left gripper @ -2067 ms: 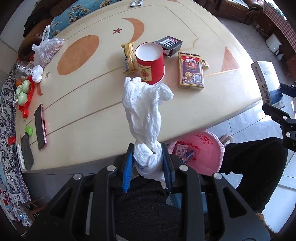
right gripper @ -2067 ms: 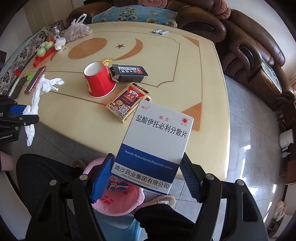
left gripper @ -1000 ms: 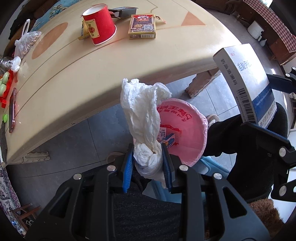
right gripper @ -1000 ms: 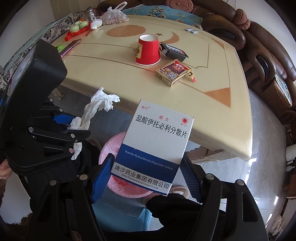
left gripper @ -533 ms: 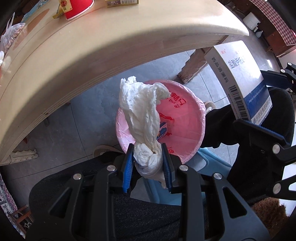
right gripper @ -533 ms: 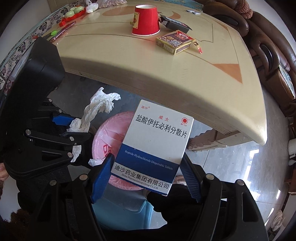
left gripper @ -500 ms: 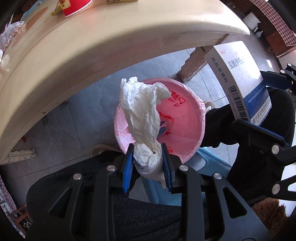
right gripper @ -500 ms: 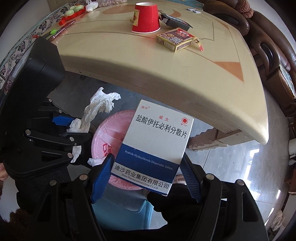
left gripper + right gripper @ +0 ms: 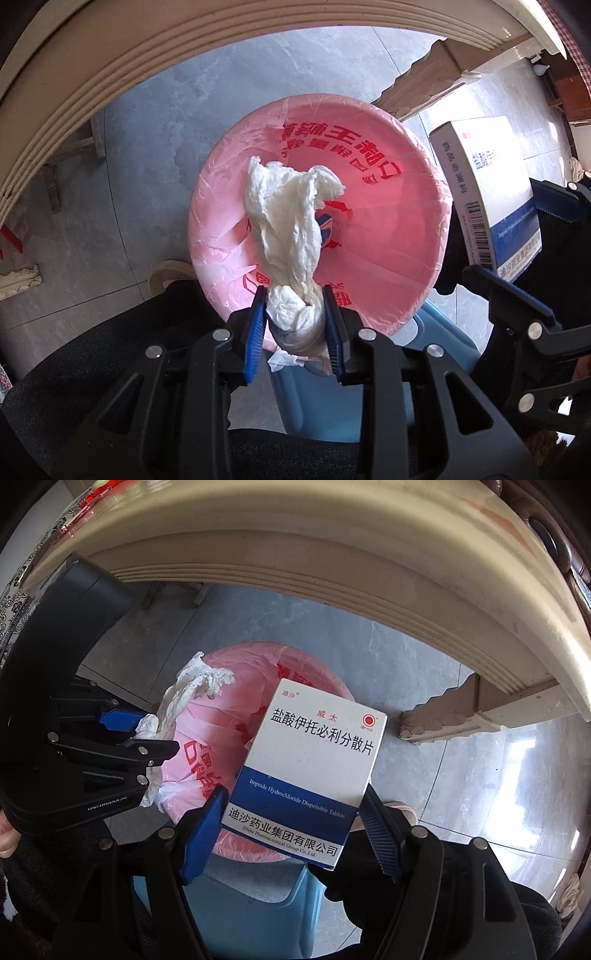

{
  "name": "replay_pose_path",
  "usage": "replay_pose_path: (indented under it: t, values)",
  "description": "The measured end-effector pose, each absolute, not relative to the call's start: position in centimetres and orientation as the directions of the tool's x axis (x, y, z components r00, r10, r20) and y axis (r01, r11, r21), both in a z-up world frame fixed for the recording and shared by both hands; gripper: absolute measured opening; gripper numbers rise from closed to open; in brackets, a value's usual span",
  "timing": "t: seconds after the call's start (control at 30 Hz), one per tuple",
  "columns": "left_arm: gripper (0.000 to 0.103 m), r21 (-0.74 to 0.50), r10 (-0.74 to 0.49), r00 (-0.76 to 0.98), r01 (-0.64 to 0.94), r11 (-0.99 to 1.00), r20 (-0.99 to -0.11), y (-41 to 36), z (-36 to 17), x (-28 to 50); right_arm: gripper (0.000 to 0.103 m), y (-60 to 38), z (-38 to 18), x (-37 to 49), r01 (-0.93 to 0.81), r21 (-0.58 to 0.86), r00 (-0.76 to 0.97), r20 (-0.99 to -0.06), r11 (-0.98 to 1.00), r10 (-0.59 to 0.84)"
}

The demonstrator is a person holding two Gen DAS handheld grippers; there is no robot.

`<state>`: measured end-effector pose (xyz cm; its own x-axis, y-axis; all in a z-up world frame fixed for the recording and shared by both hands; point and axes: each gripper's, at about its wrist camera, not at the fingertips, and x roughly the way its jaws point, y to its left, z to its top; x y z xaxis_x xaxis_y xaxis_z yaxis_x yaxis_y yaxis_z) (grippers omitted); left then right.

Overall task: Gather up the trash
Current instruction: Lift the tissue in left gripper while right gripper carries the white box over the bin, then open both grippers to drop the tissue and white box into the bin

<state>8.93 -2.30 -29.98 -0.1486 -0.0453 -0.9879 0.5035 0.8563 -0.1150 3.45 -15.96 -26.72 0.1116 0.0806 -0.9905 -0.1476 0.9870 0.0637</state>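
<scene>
My left gripper is shut on a crumpled white tissue and holds it right over the open mouth of a trash bin lined with a pink bag. A small carton lies at the bottom of the bin. My right gripper is shut on a white and blue medicine box, held upright above the near right rim of the same bin. The tissue and left gripper also show in the right wrist view, at the bin's left side.
The cream table's moulded edge arches above both grippers, with a carved table leg on the grey tile floor to the right. The bin itself is blue plastic. The person's dark-trousered legs sit on both sides of it.
Both grippers have dropped from table height to below the table edge. The tissue has moved over the middle of the bin and the box has come down over its rim. Both grips are unchanged.
</scene>
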Motion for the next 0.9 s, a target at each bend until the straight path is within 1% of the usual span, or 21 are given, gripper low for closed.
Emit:
replay_pose_path:
  t: [0.13, 0.23, 0.3, 0.4, 0.57, 0.73, 0.8, 0.83, 0.9]
  values:
    - [0.029, -0.136, -0.047, -0.194, 0.476, 0.869, -0.98, -2.0, -32.0, 9.6, 0.07, -15.9, -29.8, 4.0, -0.127, 0.09, 0.061, -0.993, 0.988, 0.098]
    - [0.029, -0.115, -0.017, -0.204, 0.481, 0.869, -0.979, -2.0, -33.5, 10.0, 0.07, -15.7, -31.7, 4.5, -0.123, 0.107, 0.018, -0.994, 0.987, 0.11]
    - [0.029, -0.131, -0.019, -0.232, 0.476, 0.87, -0.972, -2.3, -34.3, 9.9, 0.07, -15.6, -32.9, 4.7, -0.129, 0.107, -0.005, -0.994, 0.986, 0.107]
    - [0.029, -0.128, -0.008, -0.245, 0.476, 0.87, -0.97, -2.6, -35.2, 10.2, 0.07, -15.4, -34.1, 4.9, -0.141, 0.104, -0.025, -0.995, 0.985, 0.102]
    - [0.03, -0.123, 0.009, -0.269, 0.47, 0.874, -0.963, -2.8, -36.4, 10.6, 0.07, -15.2, -34.9, 5.2, -0.141, 0.138, -0.051, -0.99, 0.98, 0.132]
    - [0.04, -0.106, 0.031, -0.274, 0.471, 0.876, -0.961, -3.1, -36.8, 10.9, 0.071, -15.1, -35.5, 5.6, -0.148, 0.124, -0.075, -0.991, 0.981, 0.114]
    - [0.048, -0.106, 0.028, -0.278, 0.454, 0.885, -0.96, -2.9, -36.9, 11.2, 0.072, -15.2, -35.9, 5.6, -0.141, 0.126, -0.086, -0.99, 0.982, 0.114]
    - [0.05, -0.112, 0.019, -0.28, 0.445, 0.888, -0.96, -3.0, -36.8, 11.3, 0.072, -15.2, -36.1, 5.7, -0.14, 0.128, -0.09, -0.989, 0.982, 0.117]
    - [0.062, -0.119, 0.004, -0.274, 0.433, 0.893, -0.962, -2.9, -36.5, 11.4, 0.072, -15.1, -36.3, 5.7, -0.14, 0.132, -0.094, -0.988, 0.981, 0.119]
